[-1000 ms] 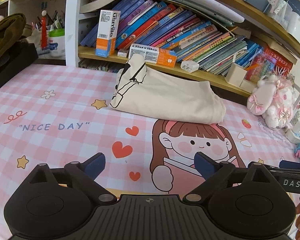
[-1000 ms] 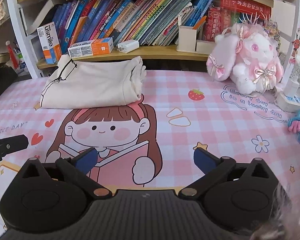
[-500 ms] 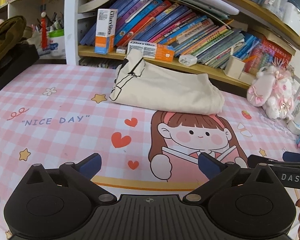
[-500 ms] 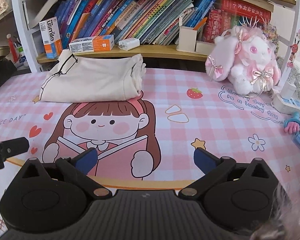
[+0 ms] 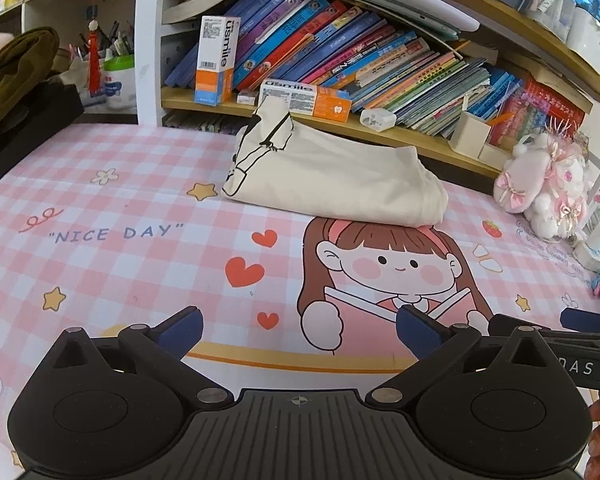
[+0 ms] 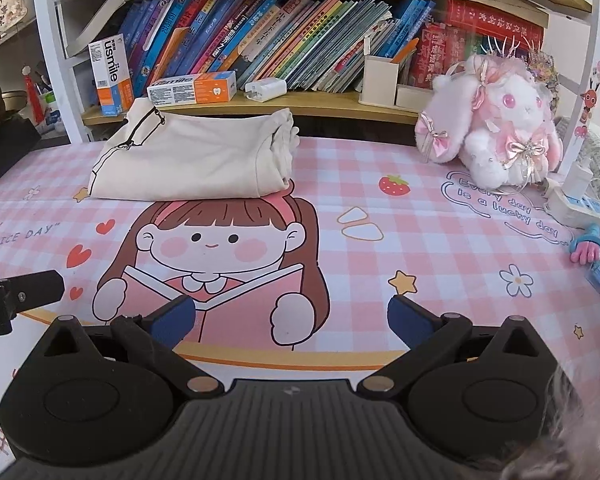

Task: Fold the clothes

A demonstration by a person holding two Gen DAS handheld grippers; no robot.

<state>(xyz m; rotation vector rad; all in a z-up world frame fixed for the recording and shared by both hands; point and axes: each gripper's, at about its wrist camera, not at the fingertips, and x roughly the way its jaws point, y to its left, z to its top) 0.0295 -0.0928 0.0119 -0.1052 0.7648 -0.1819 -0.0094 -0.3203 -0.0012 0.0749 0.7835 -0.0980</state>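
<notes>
My left tongs and right tongs hang spread and empty; the cream garment lies folded at the counter's far edge, so folding looks finished.

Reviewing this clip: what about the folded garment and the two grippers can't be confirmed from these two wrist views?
- Cream garment: its underside and inner layers are hidden by its own folds in both views, so fold neatness is unclear.
- Garment type: only a black line print shows; too little to tell.
- Right gripper in the left wrist view: cut off by the right edge.
- Left gripper in the right wrist view: cut off by the left edge.
</notes>
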